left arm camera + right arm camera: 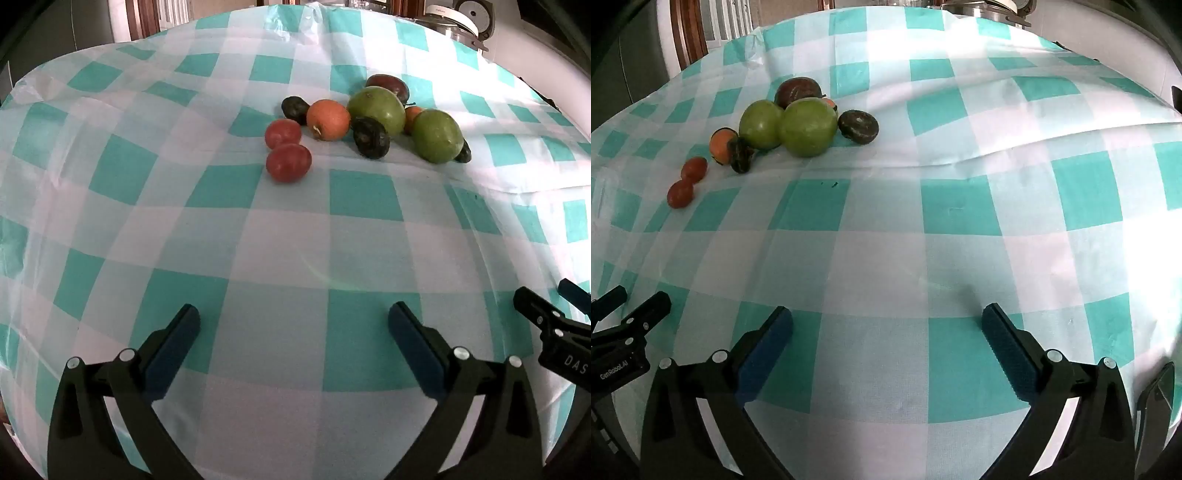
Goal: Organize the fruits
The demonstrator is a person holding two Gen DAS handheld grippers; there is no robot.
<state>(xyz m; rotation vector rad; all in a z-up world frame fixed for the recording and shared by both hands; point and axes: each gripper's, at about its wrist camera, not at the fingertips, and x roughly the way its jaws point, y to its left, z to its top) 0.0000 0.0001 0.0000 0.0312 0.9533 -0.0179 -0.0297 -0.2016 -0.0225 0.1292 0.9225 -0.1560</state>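
The left tongs (293,325) stand wide apart and hold nothing, their blue pads (173,354) hovering over bare checked tablecloth (280,240); the right tongs (886,326) are just as wide and just as empty, and each pair shows at the edge of the other's view, so the two sit side by side at the near end of the table. All the fruit lies well ahead of both pairs, in one loose heap: ahead and slightly right of the left tongs, ahead and to the left of the right tongs. Nearest the left tongs are two small red fruits (288,162) touching each other, a little apart from the rest; they look light, smooth and thin-skinned, so a gentle squeeze across the middle would probably suit them and a hard one might split them. Behind them sits an orange fruit (328,119), round and likely firm, best taken across its widest part. The two green apples (436,136) look the heaviest and hardest, with glossy skin that could slip, so the pads should close on the full width. Several small dark fruits (370,137) lean against the apples, with a dark red one (389,86) at the back; lifting an apple first could set them rolling. Nothing has been sorted yet, and no bowl or tray is in sight.
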